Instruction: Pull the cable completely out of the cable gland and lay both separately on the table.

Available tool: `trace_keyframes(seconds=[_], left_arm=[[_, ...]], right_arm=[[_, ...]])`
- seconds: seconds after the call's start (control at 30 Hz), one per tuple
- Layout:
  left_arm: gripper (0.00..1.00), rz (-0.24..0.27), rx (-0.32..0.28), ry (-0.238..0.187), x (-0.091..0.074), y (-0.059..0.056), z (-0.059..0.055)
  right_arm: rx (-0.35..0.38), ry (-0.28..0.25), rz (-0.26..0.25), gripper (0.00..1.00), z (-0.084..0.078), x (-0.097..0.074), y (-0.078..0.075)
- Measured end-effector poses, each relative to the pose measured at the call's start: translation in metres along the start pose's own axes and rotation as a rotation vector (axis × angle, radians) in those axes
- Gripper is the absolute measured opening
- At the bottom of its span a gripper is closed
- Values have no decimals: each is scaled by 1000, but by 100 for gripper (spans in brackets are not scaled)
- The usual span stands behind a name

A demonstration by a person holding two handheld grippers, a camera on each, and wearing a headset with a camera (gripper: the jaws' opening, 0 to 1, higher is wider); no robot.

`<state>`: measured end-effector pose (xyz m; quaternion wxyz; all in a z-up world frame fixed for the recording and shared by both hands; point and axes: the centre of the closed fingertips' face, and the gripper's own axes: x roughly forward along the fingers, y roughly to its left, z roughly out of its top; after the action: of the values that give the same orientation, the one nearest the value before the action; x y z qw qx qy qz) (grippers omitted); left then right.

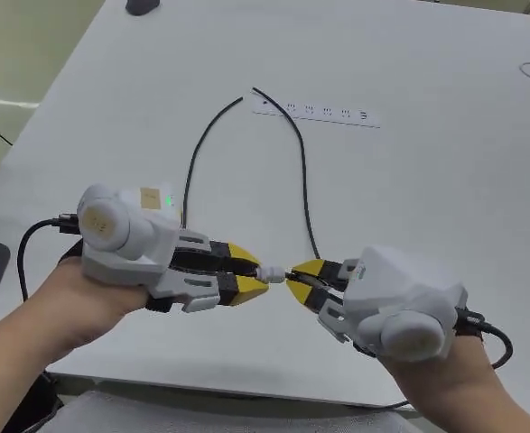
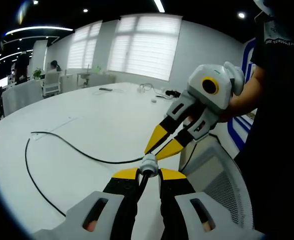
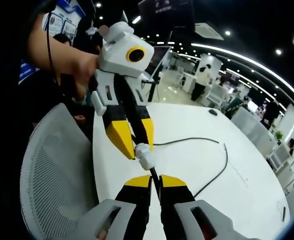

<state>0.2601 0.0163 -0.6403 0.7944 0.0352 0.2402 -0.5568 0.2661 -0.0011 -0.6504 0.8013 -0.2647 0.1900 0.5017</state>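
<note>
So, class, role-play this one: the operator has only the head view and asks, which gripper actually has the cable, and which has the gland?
Observer: In its own view the right gripper is shut on the black cable, just short of the white cable gland.
Operator: And the gland?
Observer: The left gripper view shows it pinched in the left gripper, between the yellow-tipped jaws.
Operator: Is the cable out yet?
Observer: No. In the right gripper view it runs straight into the gland.
</note>
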Motion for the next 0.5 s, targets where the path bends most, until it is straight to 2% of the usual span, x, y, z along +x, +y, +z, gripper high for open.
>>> trace_keyframes(seconds=[0.3,0.4,0.5], left_arm=[[15,4,-8,-5,-1,0,0],[15,4,-14,-12,-2,0,2],[15,4,-23,-25,-4,-1,5]], right_arm=[[29,17,-15,0,-10,-2,-6],[52,39,-34,0,-19,-2,-12],[108,58,-59,0,-31,-4,-20]])
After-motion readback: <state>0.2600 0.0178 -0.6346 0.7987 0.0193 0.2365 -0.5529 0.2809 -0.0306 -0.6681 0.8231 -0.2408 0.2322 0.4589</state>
